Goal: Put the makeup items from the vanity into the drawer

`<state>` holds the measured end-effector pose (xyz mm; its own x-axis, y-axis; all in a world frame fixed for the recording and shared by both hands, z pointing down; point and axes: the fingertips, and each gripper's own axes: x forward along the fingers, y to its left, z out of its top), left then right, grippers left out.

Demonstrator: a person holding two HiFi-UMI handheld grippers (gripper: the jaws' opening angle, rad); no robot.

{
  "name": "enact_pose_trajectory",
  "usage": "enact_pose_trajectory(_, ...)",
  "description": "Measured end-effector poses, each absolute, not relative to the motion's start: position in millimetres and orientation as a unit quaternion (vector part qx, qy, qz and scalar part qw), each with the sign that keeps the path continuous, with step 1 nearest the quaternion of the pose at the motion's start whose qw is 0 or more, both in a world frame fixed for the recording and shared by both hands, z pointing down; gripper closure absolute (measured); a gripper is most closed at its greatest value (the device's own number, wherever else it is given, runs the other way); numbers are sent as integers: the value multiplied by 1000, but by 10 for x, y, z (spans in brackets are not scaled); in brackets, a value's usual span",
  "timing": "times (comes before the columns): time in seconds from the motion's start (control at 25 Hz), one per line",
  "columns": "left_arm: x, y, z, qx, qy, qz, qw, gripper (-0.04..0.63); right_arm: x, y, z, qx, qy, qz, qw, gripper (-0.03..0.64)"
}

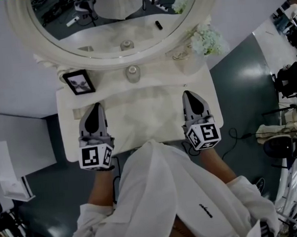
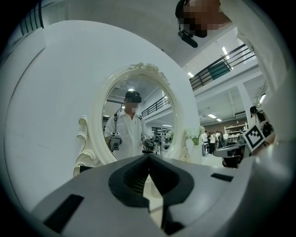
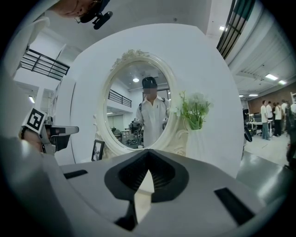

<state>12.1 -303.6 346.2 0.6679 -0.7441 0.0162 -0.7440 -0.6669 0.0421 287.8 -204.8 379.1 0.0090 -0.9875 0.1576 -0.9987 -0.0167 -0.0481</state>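
A small round glass jar (image 1: 132, 72) stands at the back middle of the white vanity top (image 1: 147, 102), just under the oval mirror (image 1: 111, 22). My left gripper (image 1: 95, 106) hovers over the left part of the top, jaws shut and empty; in its own view the left gripper (image 2: 149, 155) points at the mirror. My right gripper (image 1: 188, 93) is over the right part, also shut on nothing, and in its own view the right gripper (image 3: 148, 151) faces the mirror too. No drawer shows; the vanity's front is hidden by the person's body.
A black picture frame (image 1: 79, 82) stands at the back left of the top. A vase of white flowers (image 1: 207, 39) is at the back right, with some small pale object beside it. Grey floor lies on both sides of the vanity.
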Motion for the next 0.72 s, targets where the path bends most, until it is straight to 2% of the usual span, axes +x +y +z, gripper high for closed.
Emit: enact_pose_trajectory(0.72, 152, -3032, 3557, 911, -411, 0, 37, 568, 2886, -2052, 3819, 707, -702, 77, 48, 600)
